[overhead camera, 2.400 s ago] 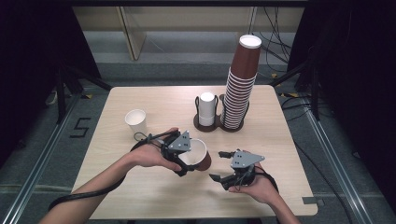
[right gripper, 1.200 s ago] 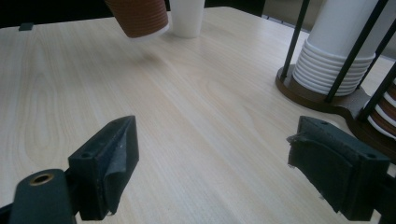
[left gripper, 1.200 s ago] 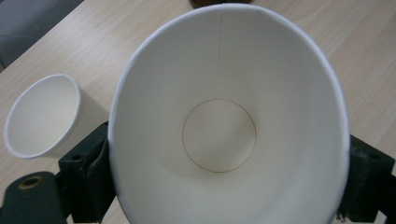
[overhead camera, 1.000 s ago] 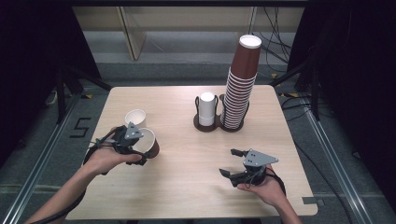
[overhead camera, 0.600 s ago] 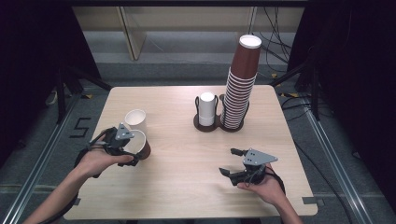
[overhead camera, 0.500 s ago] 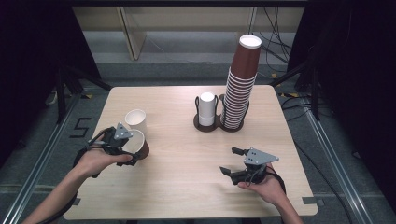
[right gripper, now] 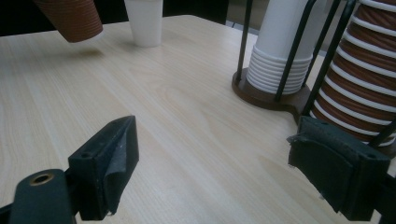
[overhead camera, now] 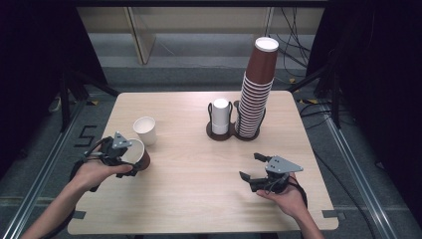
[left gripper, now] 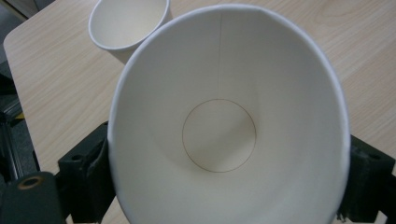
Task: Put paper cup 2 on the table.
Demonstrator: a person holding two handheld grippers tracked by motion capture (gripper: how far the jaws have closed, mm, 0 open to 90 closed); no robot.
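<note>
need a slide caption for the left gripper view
Left gripper clasps a brown cup, white inside, above the wooden table beside a white cup.

A wooden table [overhead camera: 199, 199] stands on a grey floor. At its far right a dark two-ring holder [overhead camera: 234, 135] carries a short stack of white cups [overhead camera: 220, 115] and, just right of it, a tall stack of brown cups [overhead camera: 256, 94].

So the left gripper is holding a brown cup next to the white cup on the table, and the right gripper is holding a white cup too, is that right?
Not quite. The left gripper does hold the brown cup beside the white cup, but the right gripper holds nothing: the right gripper view shows its jaws wide apart over bare table.
</note>
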